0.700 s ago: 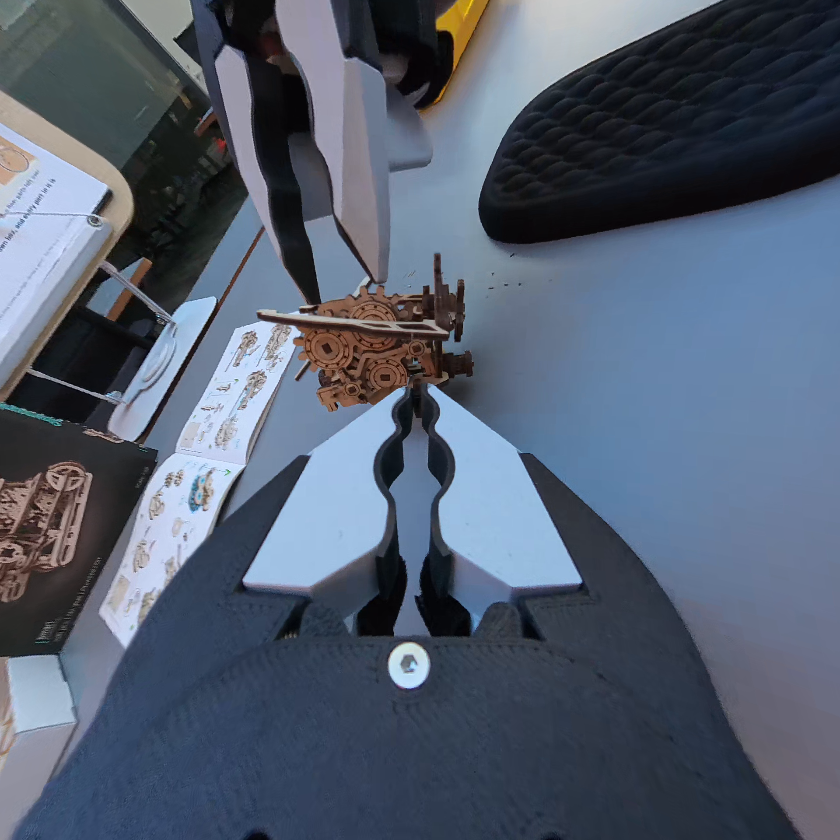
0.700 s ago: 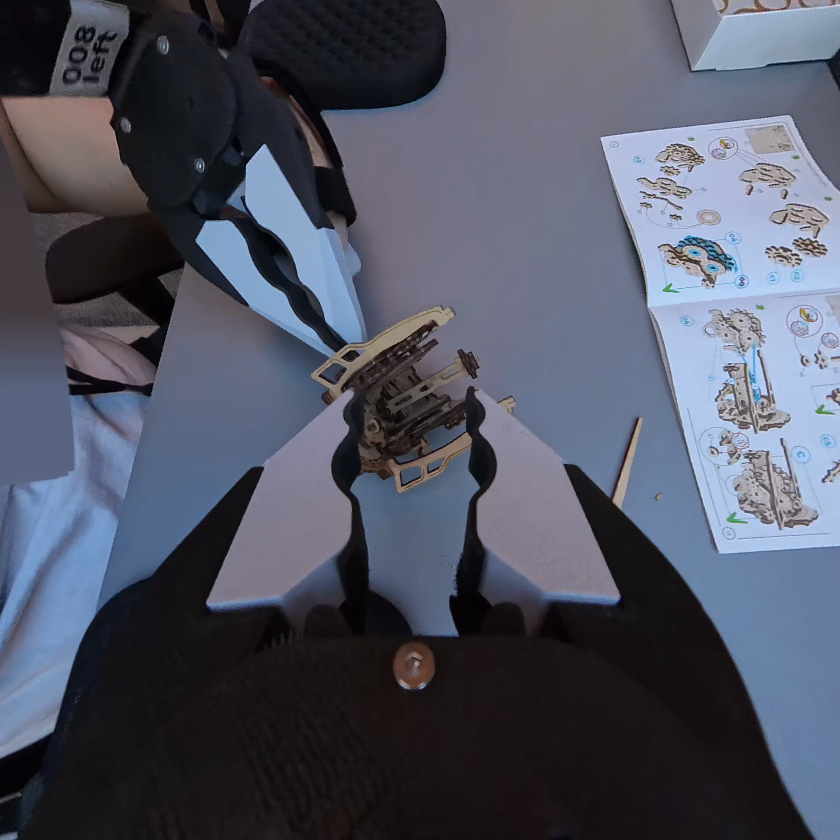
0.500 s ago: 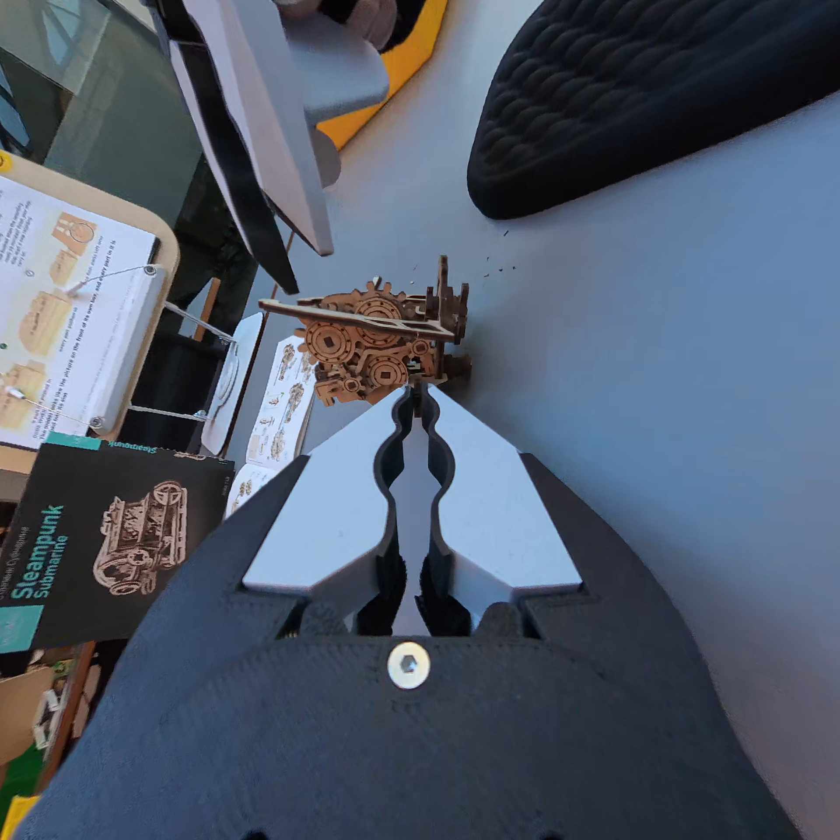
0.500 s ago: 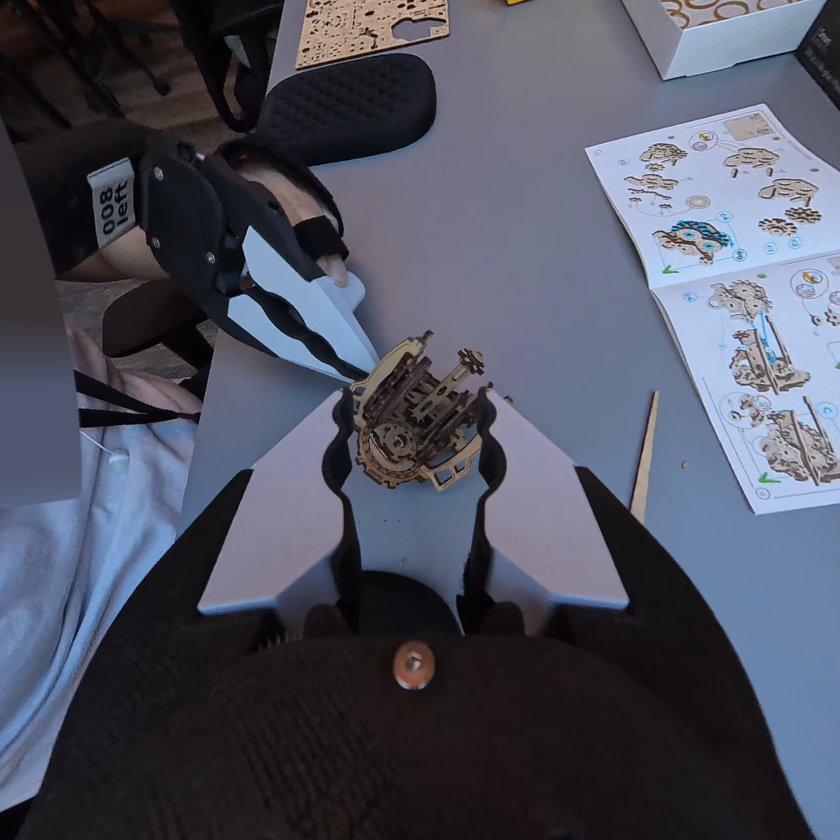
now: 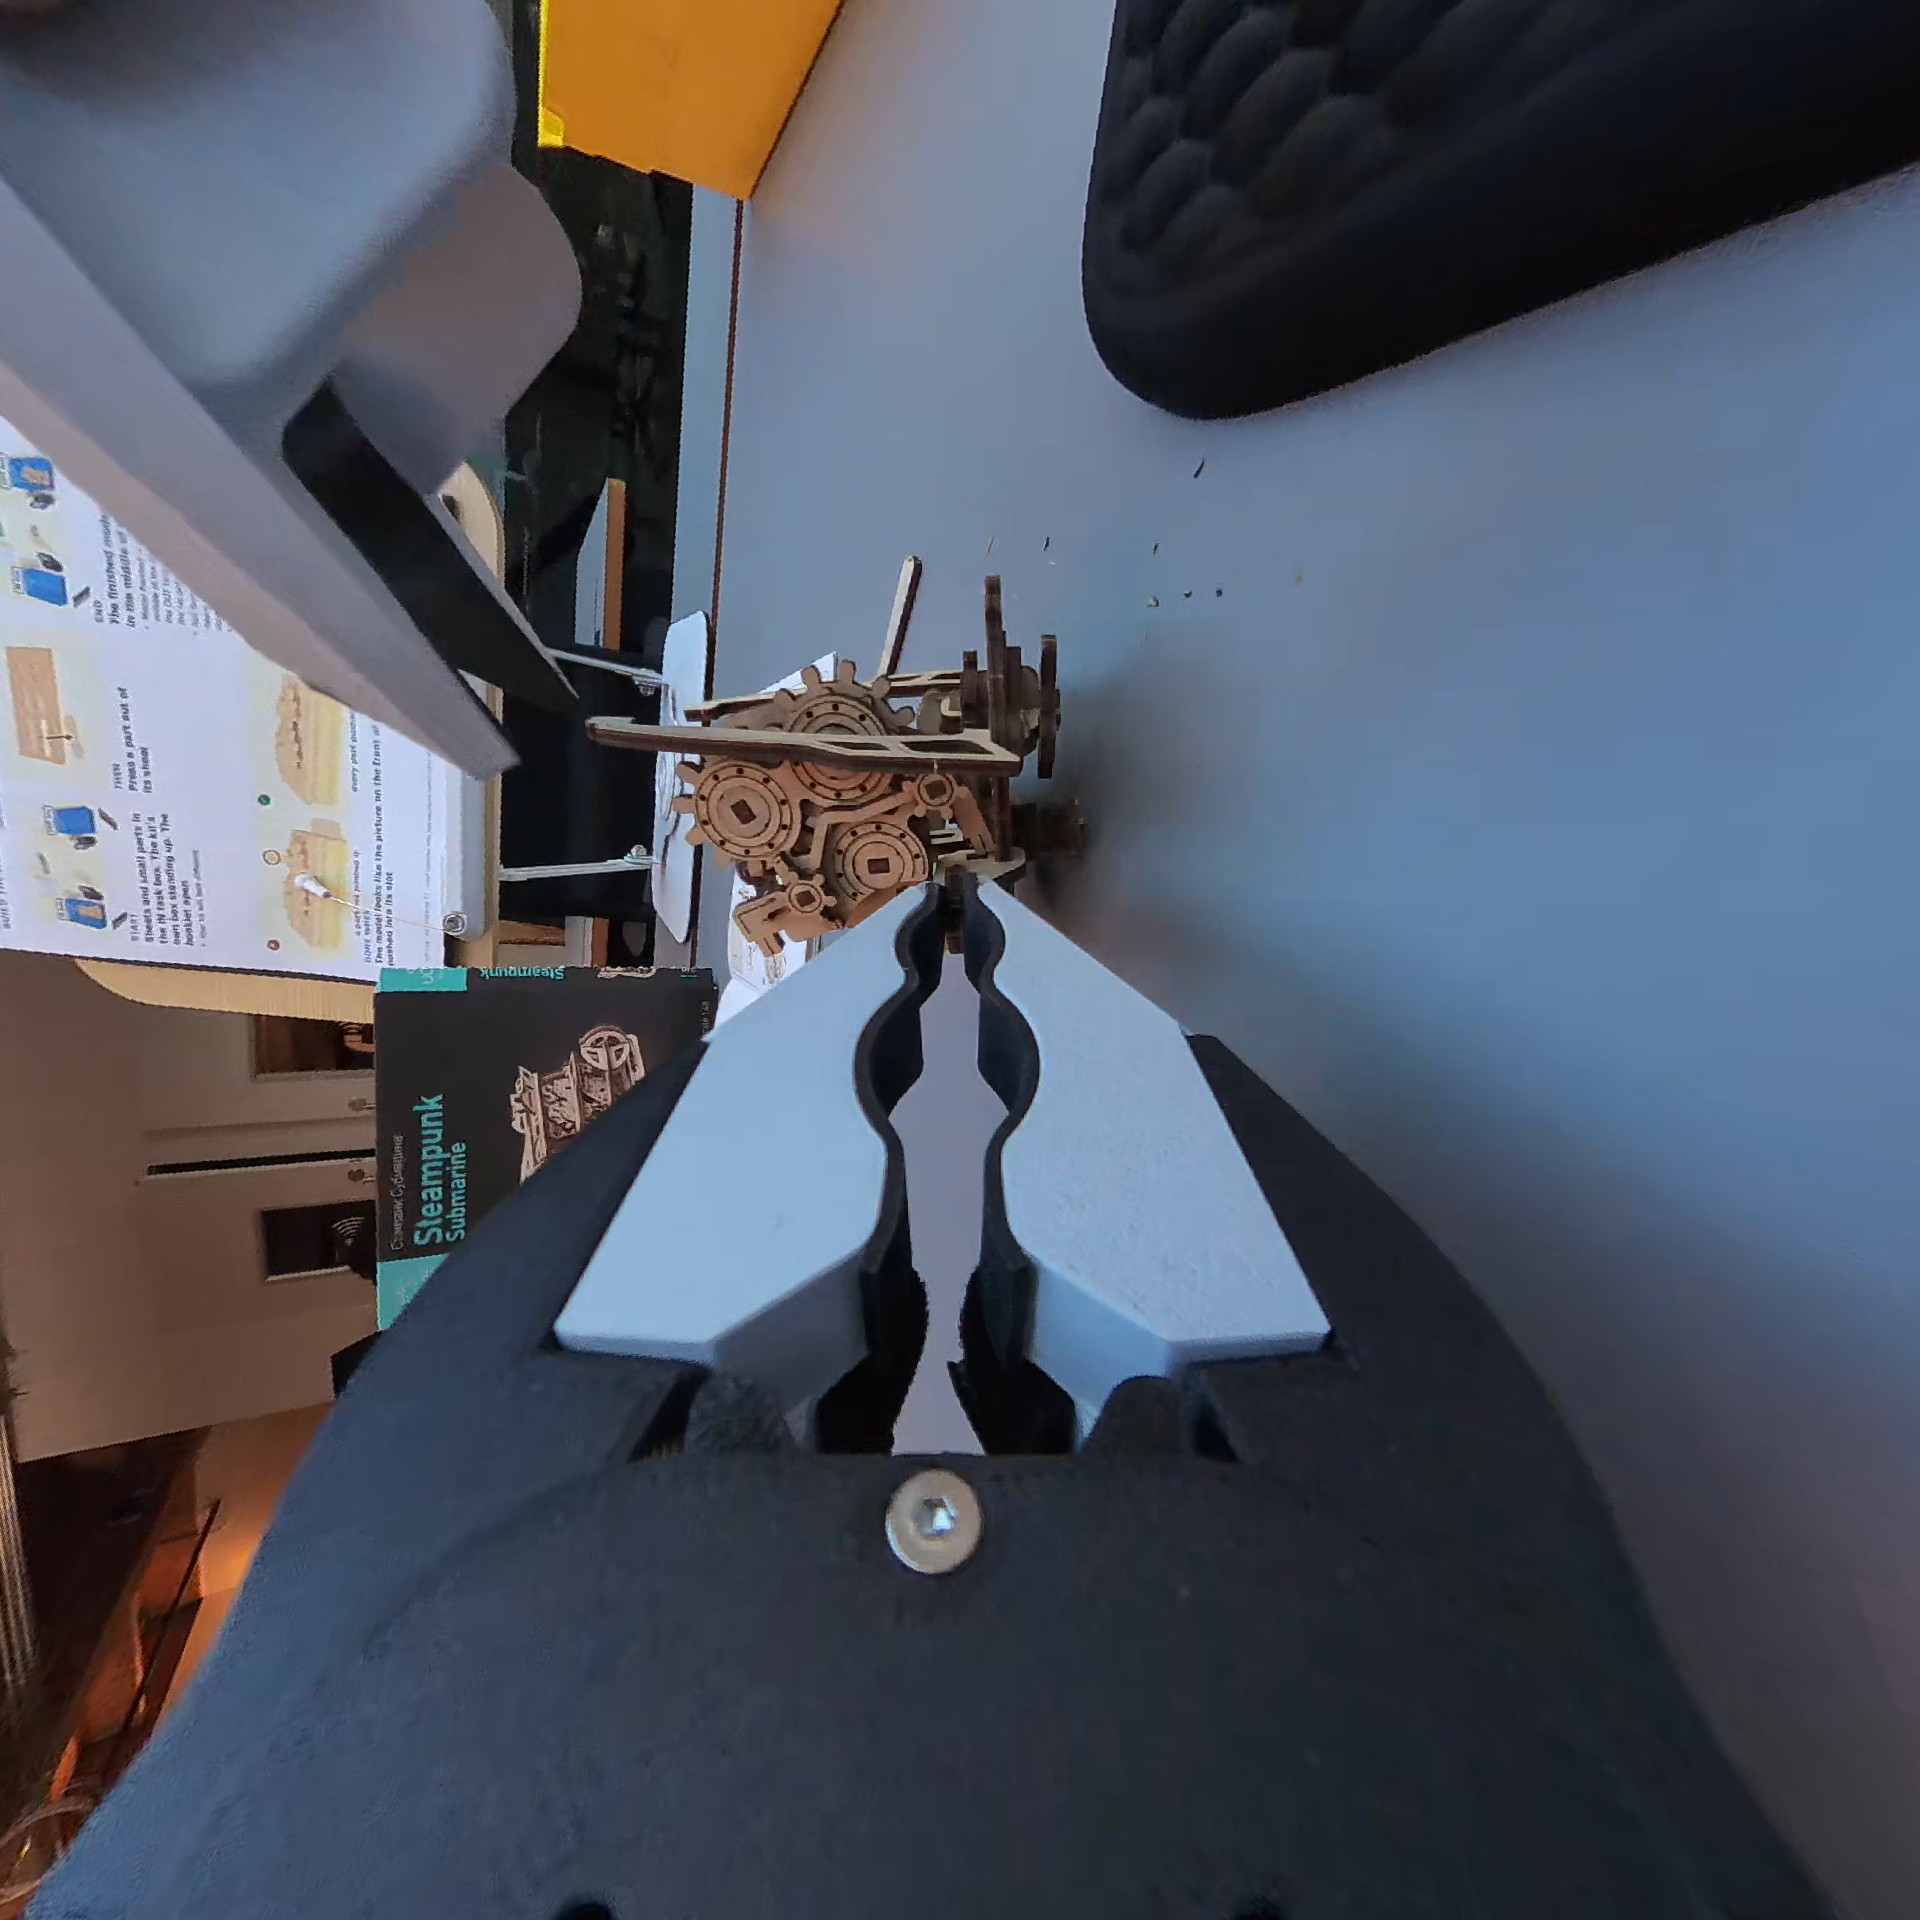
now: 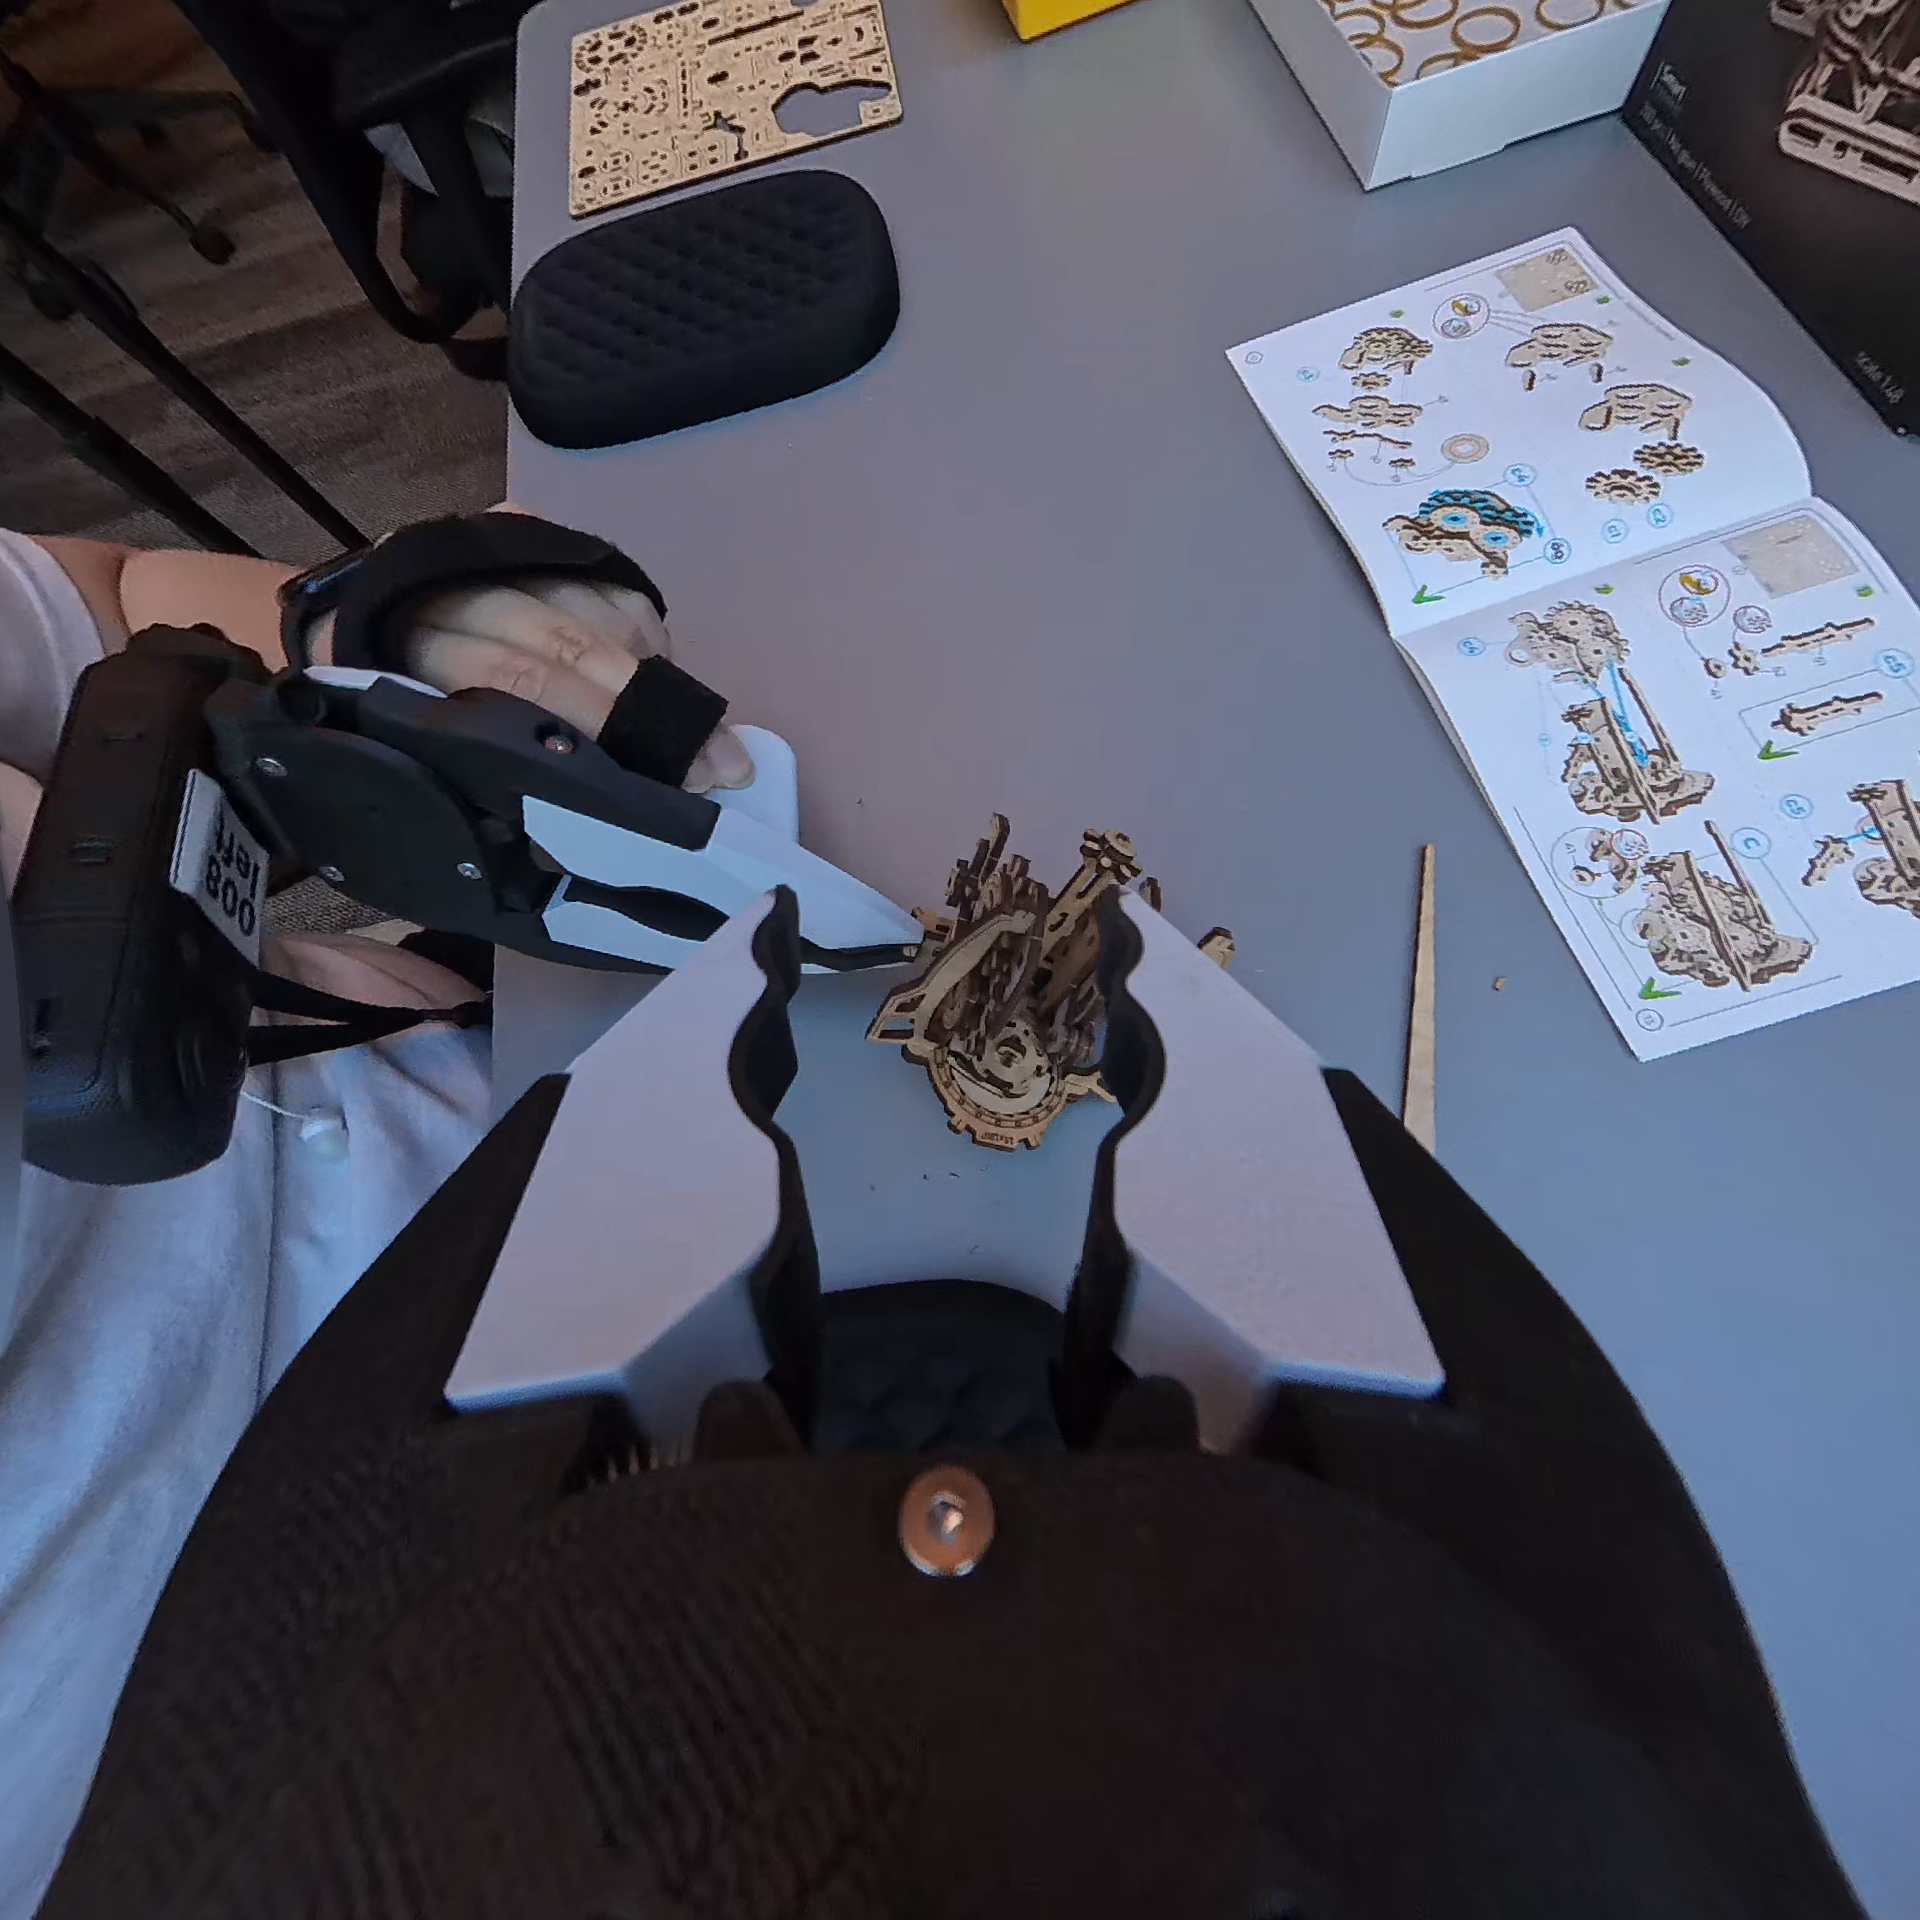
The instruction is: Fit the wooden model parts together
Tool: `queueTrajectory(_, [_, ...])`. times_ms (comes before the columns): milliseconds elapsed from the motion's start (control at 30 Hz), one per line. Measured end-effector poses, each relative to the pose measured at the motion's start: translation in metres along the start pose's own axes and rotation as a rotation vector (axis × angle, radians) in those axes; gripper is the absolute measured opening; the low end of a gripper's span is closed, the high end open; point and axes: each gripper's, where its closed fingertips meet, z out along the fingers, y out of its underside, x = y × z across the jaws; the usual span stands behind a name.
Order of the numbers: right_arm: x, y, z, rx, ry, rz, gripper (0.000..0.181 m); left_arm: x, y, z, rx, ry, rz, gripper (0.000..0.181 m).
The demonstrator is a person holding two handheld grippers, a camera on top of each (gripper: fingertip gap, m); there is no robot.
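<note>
The left gripper has its jaws pinched on an edge of the wooden model, steadying it on the grey table. The right gripper hangs above with jaws wide apart, holding nothing. Judging by this, the holding step is in hand; next a loose piece, perhaps the wooden stick, needs fetching.

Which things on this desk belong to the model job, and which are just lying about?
In use: wooden model, left gripper shut on it, right gripper open, instruction booklet, parts sheet, loose wooden stick.
Lying about: black cushion, white box.
</note>
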Motion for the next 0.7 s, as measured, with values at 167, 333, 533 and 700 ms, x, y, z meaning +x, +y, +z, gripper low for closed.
queueTrajectory(167, [0.009, 0.006, 0.004, -0.018, 0.065, 0.017, 0.062, 0.0, 0.0, 0.001, -0.023, -0.006, 0.019, 0.001])
queueTrajectory(333, [0.015, 0.016, 0.01, -0.036, 0.109, 0.041, 0.064, 0.0, 0.002, 0.0, -0.027, -0.009, 0.022, 0.001])
queueTrajectory(533, [0.019, 0.019, 0.015, -0.035, 0.127, 0.054, 0.07, 0.0, 0.011, -0.002, 0.002, 0.006, -0.078, 0.001])
queueTrajectory(700, [0.017, 0.017, 0.014, -0.013, 0.107, -0.13, 0.063, -0.004, 0.025, -0.003, 0.103, 0.084, -0.31, 0.001])
